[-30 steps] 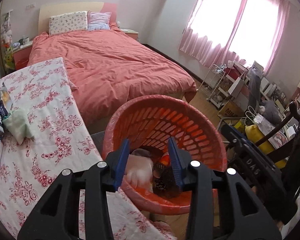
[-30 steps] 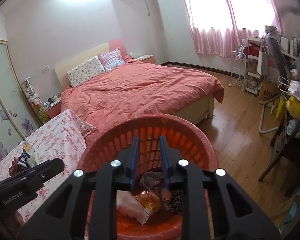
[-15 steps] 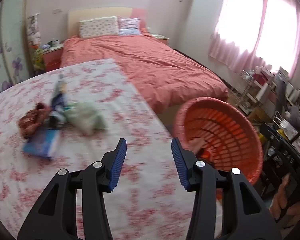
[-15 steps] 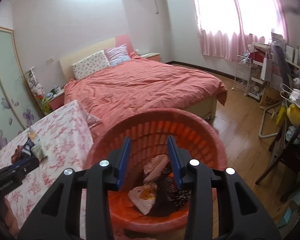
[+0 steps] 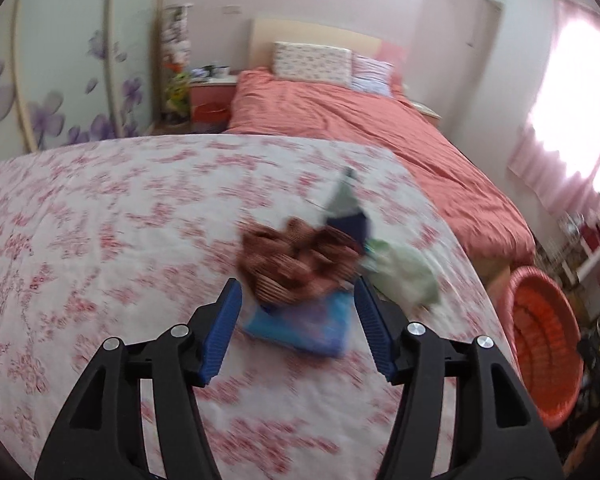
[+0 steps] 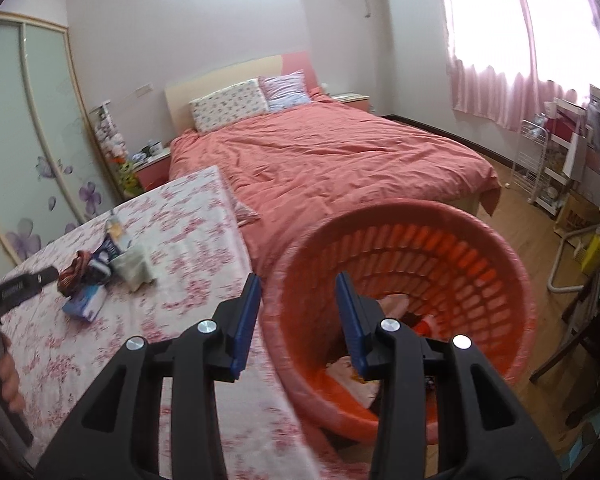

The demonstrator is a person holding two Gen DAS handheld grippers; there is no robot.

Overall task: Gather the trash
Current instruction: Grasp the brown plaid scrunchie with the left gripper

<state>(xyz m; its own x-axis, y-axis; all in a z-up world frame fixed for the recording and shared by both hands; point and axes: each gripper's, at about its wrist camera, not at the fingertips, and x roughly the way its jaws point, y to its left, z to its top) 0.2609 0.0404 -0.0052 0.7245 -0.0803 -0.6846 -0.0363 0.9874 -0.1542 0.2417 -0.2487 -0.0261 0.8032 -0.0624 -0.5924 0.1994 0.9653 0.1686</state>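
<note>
Trash point(image 5: 300, 264) is now seen just ahead of the left gripper point(image 5: 296, 320), which has been swung away from the orange basket point(image 6: 496, 248) toward the counter point(image 5: 100, 240). Its jaws are opening and nothing is grasped between them. The right gripper point(image 6: 296, 320) is held over the near rim of the basket, jaws released and empty. A new pickup is probably being prepared. On the counter four pieces are counted: one brown wrapper, one blue packet, one pale green bag, one dark pouch. One basket is seen, with several pieces already inside.

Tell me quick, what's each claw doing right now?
Left claw: opening, empty, nearing the trash pile.
Right claw: open, empty, beside the basket.
</note>
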